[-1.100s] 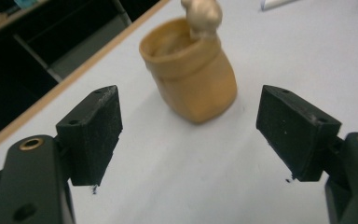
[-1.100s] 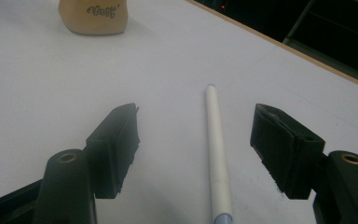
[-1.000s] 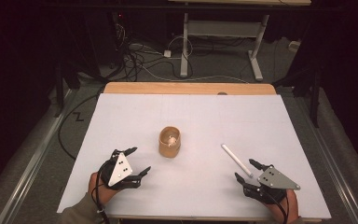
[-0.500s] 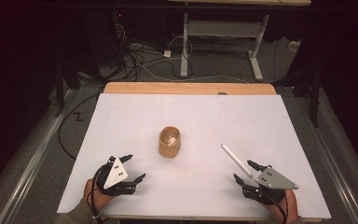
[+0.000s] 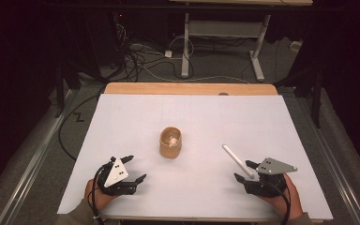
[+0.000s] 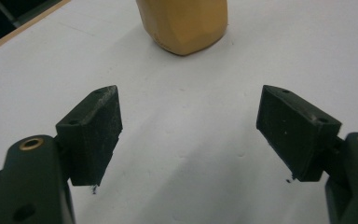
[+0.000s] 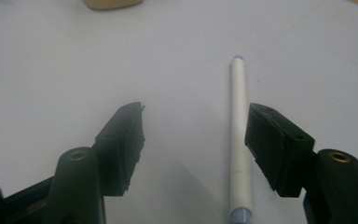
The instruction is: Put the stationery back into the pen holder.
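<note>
- The white pen (image 5: 235, 159) lies flat on the white table sheet (image 5: 192, 117), toward your right side, slanting from upper left to lower right in the high view.
- In the right gripper view the pen (image 7: 240, 140) runs lengthwise between the two black jaws, just beside the right-hand one; whether that pad touches it you cannot tell, and the left-hand one stands well apart from it.
- Your right gripper (image 5: 247, 171) sits low at the pen's near end; its jaws have just been closing, with the pen between them, but they are not yet clamped on it.
- The tan wooden cup (image 5: 170, 142) stands upright near the middle of the sheet, well apart from the pen, with something pale inside it.
- Your left gripper (image 5: 133, 169) rests near the sheet's front left, jaws spread wide and released, nothing between them.
- In the left gripper view the cup (image 6: 184, 23) stands ahead of those jaws, clear of both.
</note>
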Demonstrator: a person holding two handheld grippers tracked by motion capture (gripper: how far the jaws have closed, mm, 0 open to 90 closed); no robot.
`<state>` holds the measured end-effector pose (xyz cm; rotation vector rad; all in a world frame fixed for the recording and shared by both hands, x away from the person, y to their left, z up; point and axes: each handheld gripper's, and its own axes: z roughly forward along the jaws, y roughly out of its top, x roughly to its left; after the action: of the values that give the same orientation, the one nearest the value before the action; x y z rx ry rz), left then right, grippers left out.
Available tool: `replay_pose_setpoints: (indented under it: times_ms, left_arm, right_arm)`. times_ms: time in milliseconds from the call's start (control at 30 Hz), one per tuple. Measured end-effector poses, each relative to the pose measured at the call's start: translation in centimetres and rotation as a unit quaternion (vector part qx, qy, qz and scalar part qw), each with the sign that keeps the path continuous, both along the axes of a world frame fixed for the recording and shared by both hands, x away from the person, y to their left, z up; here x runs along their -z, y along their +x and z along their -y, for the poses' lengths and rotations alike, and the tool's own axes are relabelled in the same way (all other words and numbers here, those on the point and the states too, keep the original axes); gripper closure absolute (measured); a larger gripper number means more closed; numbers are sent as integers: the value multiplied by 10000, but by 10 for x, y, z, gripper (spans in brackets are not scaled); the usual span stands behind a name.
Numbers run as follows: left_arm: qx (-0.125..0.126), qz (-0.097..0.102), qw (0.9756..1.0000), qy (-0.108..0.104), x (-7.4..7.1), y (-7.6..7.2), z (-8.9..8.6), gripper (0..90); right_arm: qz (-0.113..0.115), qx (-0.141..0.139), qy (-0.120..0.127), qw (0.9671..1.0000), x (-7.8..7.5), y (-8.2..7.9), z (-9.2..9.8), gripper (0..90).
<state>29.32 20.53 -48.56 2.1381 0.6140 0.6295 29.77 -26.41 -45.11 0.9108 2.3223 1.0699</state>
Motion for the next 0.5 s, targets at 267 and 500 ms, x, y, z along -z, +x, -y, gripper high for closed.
replay_pose_setpoints:
  times_ms: [267,500]
  left_arm:
    - [46,-25,10000,31,1,-1,3,217]
    - [42,-7,10000,37,-1,-2,2,217]
  right_arm:
    - [-577,17,-730,9957,-22,45,-15,462]
    - [-1608,-293,-1464,9756,-26,91,-45,515]
